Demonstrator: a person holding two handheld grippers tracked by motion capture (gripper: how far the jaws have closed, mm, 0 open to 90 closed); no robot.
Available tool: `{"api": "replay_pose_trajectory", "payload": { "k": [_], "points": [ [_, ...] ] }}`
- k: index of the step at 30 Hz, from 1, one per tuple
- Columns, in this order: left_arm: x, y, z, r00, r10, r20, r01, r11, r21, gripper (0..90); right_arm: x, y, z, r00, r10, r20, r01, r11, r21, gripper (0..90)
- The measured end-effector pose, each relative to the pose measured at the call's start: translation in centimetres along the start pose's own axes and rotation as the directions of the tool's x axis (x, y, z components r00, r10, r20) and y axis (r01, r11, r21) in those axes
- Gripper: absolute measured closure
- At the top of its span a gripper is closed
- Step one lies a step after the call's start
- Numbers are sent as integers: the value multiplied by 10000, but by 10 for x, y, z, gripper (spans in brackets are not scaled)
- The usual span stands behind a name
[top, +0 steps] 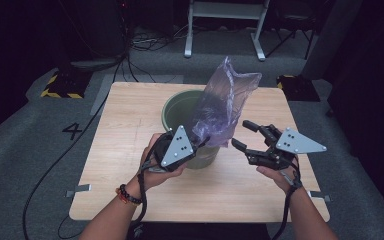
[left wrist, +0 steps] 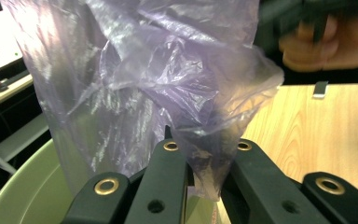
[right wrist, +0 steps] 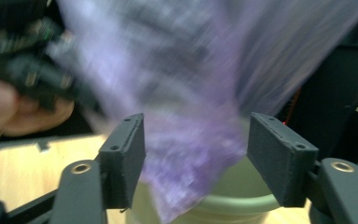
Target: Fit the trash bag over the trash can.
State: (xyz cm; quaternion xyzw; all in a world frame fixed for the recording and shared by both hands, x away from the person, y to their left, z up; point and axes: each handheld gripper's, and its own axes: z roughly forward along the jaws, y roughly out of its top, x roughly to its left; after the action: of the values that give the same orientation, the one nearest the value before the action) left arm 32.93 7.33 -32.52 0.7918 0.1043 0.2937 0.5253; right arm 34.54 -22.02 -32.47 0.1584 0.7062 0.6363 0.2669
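left gripper [top: 198,142]: fingers pinched on purple bag [top: 223,102] | right gripper [top: 241,136]: fingers spread wide, holding nothing

My two grippers, left [top: 200,143] and right [top: 241,136], are black with brass-ringed holes, each topped by a grey three-cornered plate dotted with screws. Black cables trail; a dark-and-red bracelet [top: 126,195] at lower left.

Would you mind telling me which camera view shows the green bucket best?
The high view: the green bucket stands whole on the table, its rim and inside visible behind the purple bag. The left gripper view catches a pale slice of its wall; the right gripper view shows its blurred rim below the bag.
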Motion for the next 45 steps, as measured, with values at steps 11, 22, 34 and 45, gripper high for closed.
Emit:
{"api": "replay_pose_trajectory", "payload": {
  "k": [11, 22, 34, 45],
  "points": [
    [-7, -4, 11, 9999, 42, -111, -38, 9995, 309, 880, 11, 27, 5, 9968, -693, -403, 682, 9973, -285, 362],
    [-9, -7, 12, 10000, 54, -60, -52, 9994, 334, 839, 21, 28, 19, 9819, -1752, -724, 1750, 9845, -89, 900],
    [-13, -12, 17, 9998, 96, -167, -86, 9982, 586, 887, 24, 34, 12, 9934, -1119, -272, 1111, 9934, -272, 285],
    [-16, -13, 22, 9999, 64, -83, -58, 9981, 610, 883, 29, 28, 24, 9857, -1520, -725, 1541, 9878, 244, 592]
  ]
}}
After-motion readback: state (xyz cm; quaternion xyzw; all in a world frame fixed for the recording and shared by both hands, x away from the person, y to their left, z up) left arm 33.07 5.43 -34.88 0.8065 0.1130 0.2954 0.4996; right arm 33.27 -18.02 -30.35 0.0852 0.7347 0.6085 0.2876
